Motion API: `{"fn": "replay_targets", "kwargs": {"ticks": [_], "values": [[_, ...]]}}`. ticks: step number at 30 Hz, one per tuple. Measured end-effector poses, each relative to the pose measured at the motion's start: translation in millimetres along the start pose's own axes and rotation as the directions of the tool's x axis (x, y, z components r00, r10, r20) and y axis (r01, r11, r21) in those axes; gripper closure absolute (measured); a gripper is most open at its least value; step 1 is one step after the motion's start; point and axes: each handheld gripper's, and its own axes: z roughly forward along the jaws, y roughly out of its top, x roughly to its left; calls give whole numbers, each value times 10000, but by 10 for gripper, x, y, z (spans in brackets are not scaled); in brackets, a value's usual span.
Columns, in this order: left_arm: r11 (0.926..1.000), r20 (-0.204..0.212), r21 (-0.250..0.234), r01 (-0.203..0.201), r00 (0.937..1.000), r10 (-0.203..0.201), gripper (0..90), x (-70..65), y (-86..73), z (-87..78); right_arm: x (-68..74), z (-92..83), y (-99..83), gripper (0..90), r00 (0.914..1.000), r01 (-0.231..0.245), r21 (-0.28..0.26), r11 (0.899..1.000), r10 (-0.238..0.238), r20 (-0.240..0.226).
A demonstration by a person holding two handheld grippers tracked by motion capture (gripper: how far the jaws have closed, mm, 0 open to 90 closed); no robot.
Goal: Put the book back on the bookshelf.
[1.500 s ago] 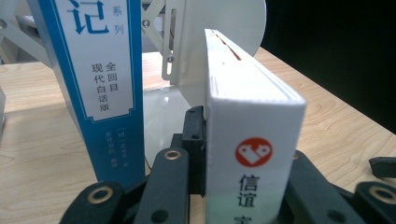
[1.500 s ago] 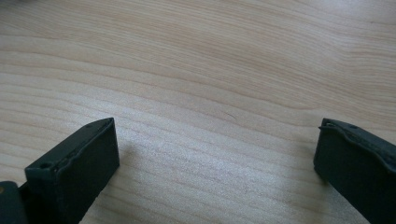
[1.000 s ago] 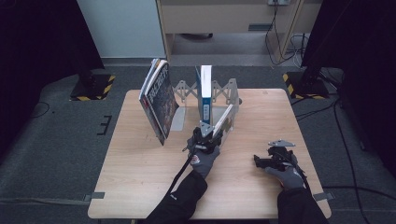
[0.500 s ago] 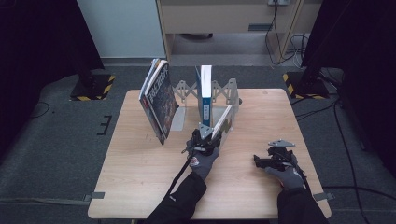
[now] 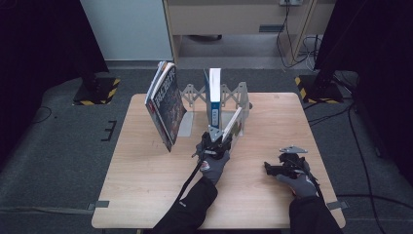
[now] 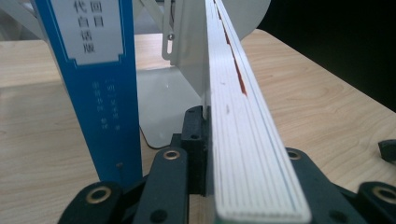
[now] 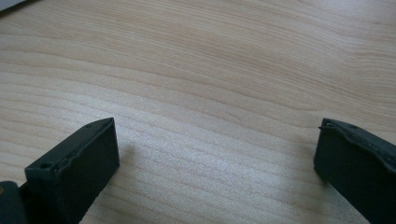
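The thin white-edged book (image 5: 233,126) leans at frame centre against the grey metal book rack (image 5: 236,93), clamped by the left tool (image 5: 217,142). Lower right, the right tool (image 5: 272,167) gapes wide over the wooden bench (image 5: 146,170).

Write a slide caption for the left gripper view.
Left gripper clamps a white book beside a blue book.

Layout: books and rack at the table's far middle.
Upright book (image 5: 215,92) stands in the rack (image 5: 236,95); leaning book (image 5: 233,125) rests just right of it, in the left tool (image 5: 217,141). Magazine (image 5: 165,105) tilts left of the rack. Right tool (image 5: 277,167) sits well right, nearer, on the table (image 5: 146,175).
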Motion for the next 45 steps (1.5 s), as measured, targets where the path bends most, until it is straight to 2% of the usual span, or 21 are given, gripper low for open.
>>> {"fn": "replay_targets", "kwargs": {"ticks": [5, 8, 14, 17, 22, 28, 33, 38, 41, 45], "values": [[9999, 485, -133, -68, 9988, 74, 669, -3, -26, -64, 0, 0, 0, 4, 10000, -1, -1, 10000, 1, -1], [9994, 557, -134, -316, 9979, 323, 645, -22, -46, -179, 0, 0, 0, 4, 10000, 0, -2, 10000, 0, 0], [9995, 460, -104, -307, 9985, 311, 685, 0, -117, -291, 6, -1, -2, 4, 10000, -36, -2, 10000, 36, -2], [9996, 257, -131, -240, 9994, 244, 713, 12, -110, -286, 6, -1, -2, 4, 10000, -36, -3, 10000, 36, -1], [9998, 234, -180, -64, 9997, 69, 722, 25, -92, -238, 6, 0, -1, 4, 10000, -32, -3, 10000, 32, -5], [9998, 226, -196, -66, 9997, 71, 711, 18, -49, -144, 5, 0, 0, 4, 10000, -11, 0, 10000, 11, -6], [9992, 667, -290, -275, 9973, 294, 674, 12, -63, -106, 5, 0, 0, 4, 10000, -10, -1, 10000, 10, -9], [9990, 1080, -119, -423, 9932, 433, 650, 9, -138, -183, 6, 0, 0, 4, 10000, -12, -2, 10000, 12, -9], [9989, 1095, -113, -453, 9929, 462, 667, 21, -181, -214, 6, 0, 0, 4, 10000, -7, -5, 10000, 7, -1], [9992, 1088, -28, -395, 9933, 396, 683, 35, -157, -194, 7, -1, 0, 4, 10000, -12, -4, 10000, 12, 8]]}}
